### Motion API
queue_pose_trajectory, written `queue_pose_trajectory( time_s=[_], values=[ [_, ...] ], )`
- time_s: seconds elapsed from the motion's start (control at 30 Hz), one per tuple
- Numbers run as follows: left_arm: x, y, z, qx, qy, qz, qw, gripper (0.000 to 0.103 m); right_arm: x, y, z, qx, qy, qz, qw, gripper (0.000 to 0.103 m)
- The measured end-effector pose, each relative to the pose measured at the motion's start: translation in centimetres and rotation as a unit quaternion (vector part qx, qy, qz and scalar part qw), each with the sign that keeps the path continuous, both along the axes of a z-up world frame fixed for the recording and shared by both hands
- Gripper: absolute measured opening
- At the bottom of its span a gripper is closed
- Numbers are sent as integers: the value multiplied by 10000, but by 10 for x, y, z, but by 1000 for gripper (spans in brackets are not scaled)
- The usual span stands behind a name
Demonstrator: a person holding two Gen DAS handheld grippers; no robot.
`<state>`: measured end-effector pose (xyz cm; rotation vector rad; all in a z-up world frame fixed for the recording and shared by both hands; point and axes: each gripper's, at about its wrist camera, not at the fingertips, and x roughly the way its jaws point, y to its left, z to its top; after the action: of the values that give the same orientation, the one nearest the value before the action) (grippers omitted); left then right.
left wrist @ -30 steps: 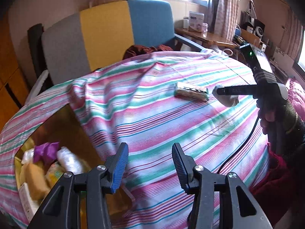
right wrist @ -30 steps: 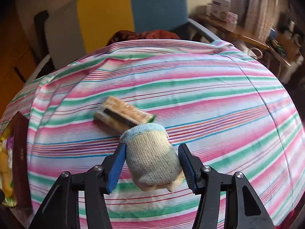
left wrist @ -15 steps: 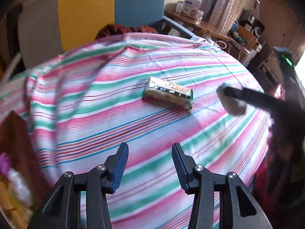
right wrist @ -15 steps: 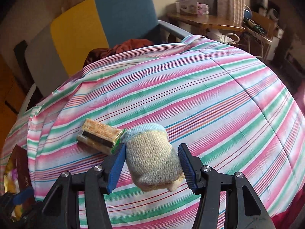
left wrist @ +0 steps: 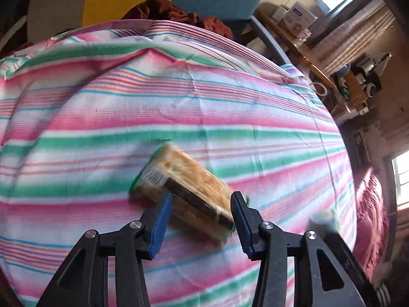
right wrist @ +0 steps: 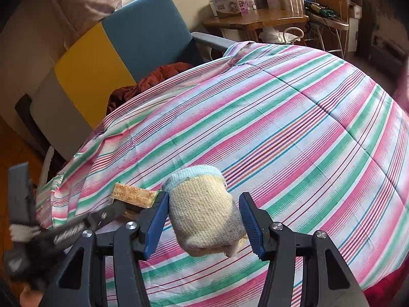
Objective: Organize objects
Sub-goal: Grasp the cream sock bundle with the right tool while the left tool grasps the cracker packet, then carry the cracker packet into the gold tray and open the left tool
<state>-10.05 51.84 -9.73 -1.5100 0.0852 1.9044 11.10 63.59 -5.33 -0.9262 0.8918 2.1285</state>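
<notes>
A tan snack packet with green ends lies on the striped cloth. My left gripper is open, its blue pads on either side of the packet's near end. My right gripper is shut on a rolled beige sock with a light blue cuff, held above the cloth. The right wrist view also shows the packet and the left gripper reaching it from the left. The sock shows blurred at the lower right of the left wrist view.
A grey, yellow and blue chair with a dark red cloth stands behind the table. A wooden side table with a white box is at the back right. A pink blanket lies right.
My left gripper has swung right, away from the box of items, and closed in on the packet, which now sits between its open fingers. The right gripper still holds the sock.
</notes>
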Motion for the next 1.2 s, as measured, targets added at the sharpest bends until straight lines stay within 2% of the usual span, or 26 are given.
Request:
queue_pose_trajectory(
  time_s=[0.2,0.37,0.4,0.43,0.5,0.6,0.63,0.7,0.73,0.93,1.0,1.13,1.2],
  values=[
    [-12,32,-8,-341,165,-51,9993,49,3,1,2,-97,186,-42,9998,57],
    [-5,47,-10,-532,341,-344,9974,55,11,5,4,-137,332,-206,9991,57],
    [-2,51,-11,-605,399,-458,9963,62,14,6,5,-145,379,-279,9988,57],
    [3,58,-14,-756,492,-673,9936,69,16,8,6,-154,420,-340,9984,57],
    [13,65,-15,-928,788,-899,9885,72,19,10,6,-167,468,-406,9979,57],
    [24,72,-19,-1184,1165,-1121,9797,73,17,11,4,-202,412,-378,9982,57],
    [27,70,-19,-1191,1299,-1148,9776,65,16,11,3,-202,385,-368,9984,57],
    [29,57,-17,-1023,1374,-1157,9784,52,14,14,-1,-201,281,-359,9988,57],
    [29,47,-16,-923,1338,-1180,9796,51,14,16,-4,-251,251,-348,9988,57],
    [53,-31,-15,-781,1585,-1344,9750,49,-7,10,-18,-344,-121,127,9993,57],
    [64,-65,-14,-717,1617,-1250,9763,49,-16,3,-23,-364,-221,417,9982,57],
    [89,-115,-14,-675,1834,-1180,9736,49,-41,-19,-29,-299,-445,1204,9913,56],
    [99,-137,-12,-636,1873,-1116,9739,49,-53,-35,-30,-93,-606,1599,9852,54]
  ],
)
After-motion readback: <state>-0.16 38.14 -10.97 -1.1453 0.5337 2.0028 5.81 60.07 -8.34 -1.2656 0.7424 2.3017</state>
